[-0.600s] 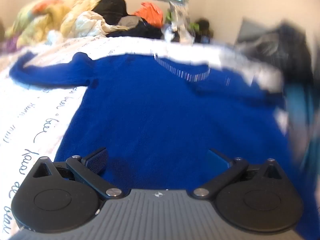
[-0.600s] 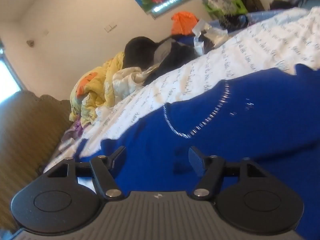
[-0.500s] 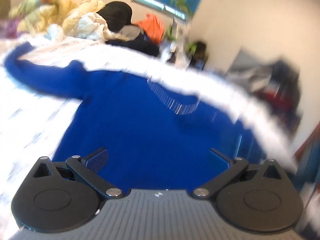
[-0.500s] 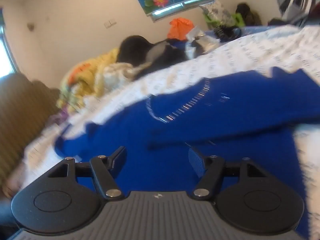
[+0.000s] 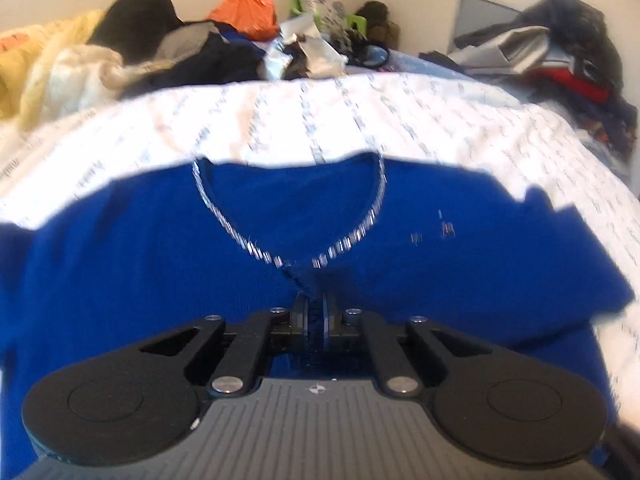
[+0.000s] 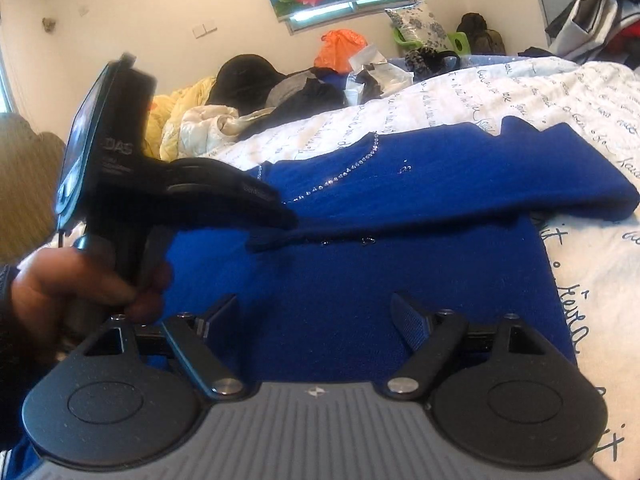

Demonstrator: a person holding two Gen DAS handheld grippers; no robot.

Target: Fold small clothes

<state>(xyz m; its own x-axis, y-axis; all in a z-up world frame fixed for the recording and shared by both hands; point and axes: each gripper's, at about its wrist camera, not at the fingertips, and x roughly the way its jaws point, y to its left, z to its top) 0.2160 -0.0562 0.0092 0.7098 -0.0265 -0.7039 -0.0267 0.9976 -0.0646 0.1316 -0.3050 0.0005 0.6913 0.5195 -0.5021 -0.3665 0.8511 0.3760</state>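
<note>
Blue sweater [image 5: 160,280] lay across the bed [image 5: 400,120], right sleeve already folded over the chest. Your left tongs [image 5: 314,312] were clamped on fabric below the neckline; your right tongs [image 6: 316,320] stood apart, empty. Remaining, by judgement: other sleeve, body folds.

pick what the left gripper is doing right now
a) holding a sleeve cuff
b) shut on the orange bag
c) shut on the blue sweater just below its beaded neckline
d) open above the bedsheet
c: in the left wrist view the left gripper has its jaws pinched together with fabric of the blue sweater bunched between them, just below the low point of the beaded neckline.
</note>
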